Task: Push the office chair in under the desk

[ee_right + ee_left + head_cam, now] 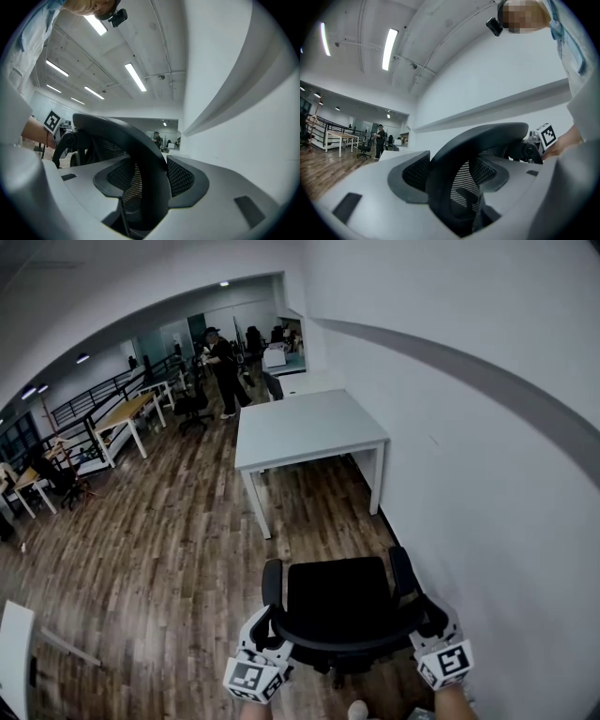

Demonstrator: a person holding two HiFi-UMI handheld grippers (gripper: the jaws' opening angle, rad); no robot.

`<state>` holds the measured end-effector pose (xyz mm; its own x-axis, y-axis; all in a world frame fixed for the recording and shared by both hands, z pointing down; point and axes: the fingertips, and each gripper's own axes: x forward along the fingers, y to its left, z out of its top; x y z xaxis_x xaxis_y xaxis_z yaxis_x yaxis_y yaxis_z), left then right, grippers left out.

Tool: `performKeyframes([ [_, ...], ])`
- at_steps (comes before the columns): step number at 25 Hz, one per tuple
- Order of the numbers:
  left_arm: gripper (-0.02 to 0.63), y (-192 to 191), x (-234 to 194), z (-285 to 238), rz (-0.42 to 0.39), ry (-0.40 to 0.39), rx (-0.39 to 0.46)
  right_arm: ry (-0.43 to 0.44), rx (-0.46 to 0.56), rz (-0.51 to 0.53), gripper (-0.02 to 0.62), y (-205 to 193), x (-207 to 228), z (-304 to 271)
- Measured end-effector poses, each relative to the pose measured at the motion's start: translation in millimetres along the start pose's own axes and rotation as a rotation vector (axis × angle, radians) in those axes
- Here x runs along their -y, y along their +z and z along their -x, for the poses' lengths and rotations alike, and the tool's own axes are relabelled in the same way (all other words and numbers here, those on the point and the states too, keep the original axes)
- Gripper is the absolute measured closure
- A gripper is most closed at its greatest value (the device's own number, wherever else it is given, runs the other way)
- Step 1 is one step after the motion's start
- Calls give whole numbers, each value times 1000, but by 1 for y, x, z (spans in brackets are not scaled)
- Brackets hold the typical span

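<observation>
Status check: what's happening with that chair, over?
Clamped on chair back: left gripper, right gripper. Chair short of desk, not yet under. Nothing seen on floor between.

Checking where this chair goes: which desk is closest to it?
The white desk by the wall, straight ahead of the black chair; the wood-topped desks stand far off on the left.

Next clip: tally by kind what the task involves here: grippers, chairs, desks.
Chair: 1, black.
Desk: 1, white, ahead of the chair.
Grippers: 2, left gripper and right gripper, jaws on the chair's back.
Total: 4.
</observation>
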<state>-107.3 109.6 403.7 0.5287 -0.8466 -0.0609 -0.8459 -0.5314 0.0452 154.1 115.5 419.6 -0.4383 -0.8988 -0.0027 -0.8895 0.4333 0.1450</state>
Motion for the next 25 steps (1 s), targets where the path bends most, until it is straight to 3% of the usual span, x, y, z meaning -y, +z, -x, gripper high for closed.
performKeyframes([
  [25, 348, -4, -30, -98, 19, 40, 43, 67, 49, -30, 364, -8, 70, -89],
])
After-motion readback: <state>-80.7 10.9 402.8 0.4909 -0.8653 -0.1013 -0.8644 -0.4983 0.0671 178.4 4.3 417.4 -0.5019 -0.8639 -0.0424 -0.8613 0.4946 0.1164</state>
